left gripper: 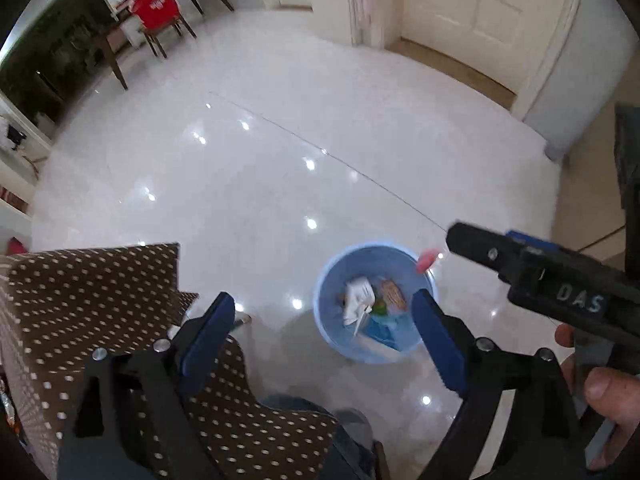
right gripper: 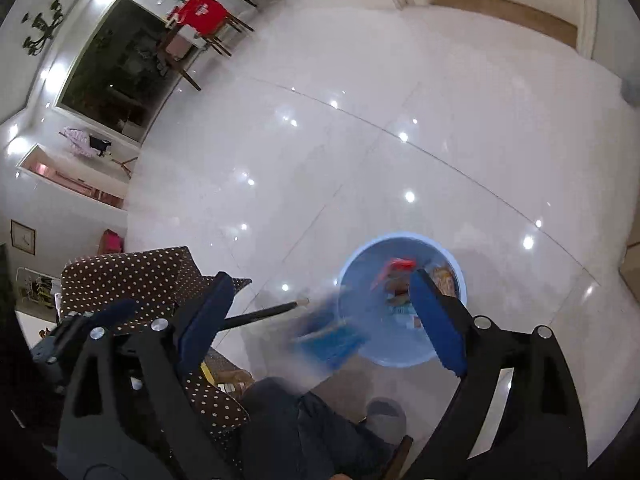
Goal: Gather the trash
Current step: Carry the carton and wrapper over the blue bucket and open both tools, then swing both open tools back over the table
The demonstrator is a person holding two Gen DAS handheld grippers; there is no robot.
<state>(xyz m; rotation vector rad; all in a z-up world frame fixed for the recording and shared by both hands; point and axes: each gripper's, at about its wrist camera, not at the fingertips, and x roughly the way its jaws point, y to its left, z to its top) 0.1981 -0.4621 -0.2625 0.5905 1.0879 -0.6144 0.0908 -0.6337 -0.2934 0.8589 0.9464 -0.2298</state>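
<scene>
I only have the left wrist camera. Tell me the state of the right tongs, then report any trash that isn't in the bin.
Observer: The right tongs stand wide open, with nothing between the pads.
Operator: Good. Now list anything loose near the bin that I can't see.
Observer: The right wrist view shows a blurred blue packet across the near-left edge of the bin. I cannot tell whether it is inside or outside the rim.
</scene>
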